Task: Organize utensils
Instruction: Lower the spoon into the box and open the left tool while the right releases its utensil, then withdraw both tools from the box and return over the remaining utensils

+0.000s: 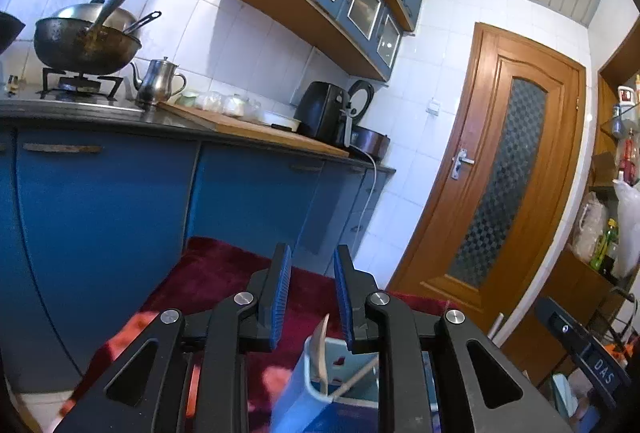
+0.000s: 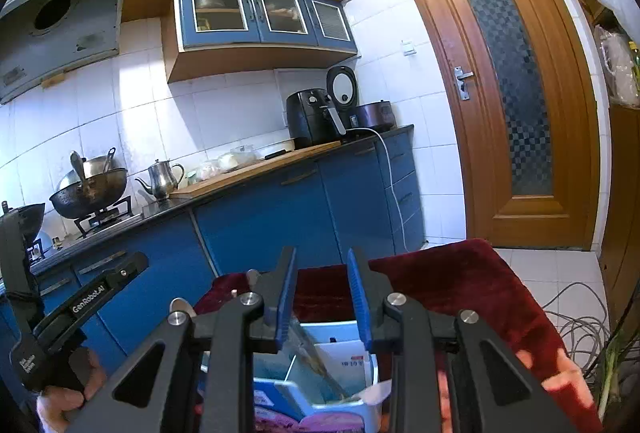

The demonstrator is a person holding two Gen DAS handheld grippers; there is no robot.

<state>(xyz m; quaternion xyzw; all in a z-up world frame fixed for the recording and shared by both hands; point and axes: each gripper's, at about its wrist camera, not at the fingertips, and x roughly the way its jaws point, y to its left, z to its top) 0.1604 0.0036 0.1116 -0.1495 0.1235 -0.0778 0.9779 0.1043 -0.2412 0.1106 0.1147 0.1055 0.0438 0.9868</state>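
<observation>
Hovering both grippers, left gripper (image 1: 309, 293) and right gripper (image 2: 322, 297), jaws spread and empty, over the holder (image 2: 372, 365). I'm guessing next I'm needing another utensil off the red cloth (image 2: 460, 273).

Pale blue utensil holder (image 1: 316, 393) (compartmented), wooden spoon (image 1: 321, 349) and chopstick (image 1: 356, 377) leaning inside

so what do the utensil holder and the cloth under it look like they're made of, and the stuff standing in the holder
Utensil holder: probably plastic, pale blue and white, smooth with moulded walls. Cloth: looks like velvet or plush, deep red with a soft sheen. The spoon-like piece and thin stick look like pale matte wood or bamboo.
</observation>
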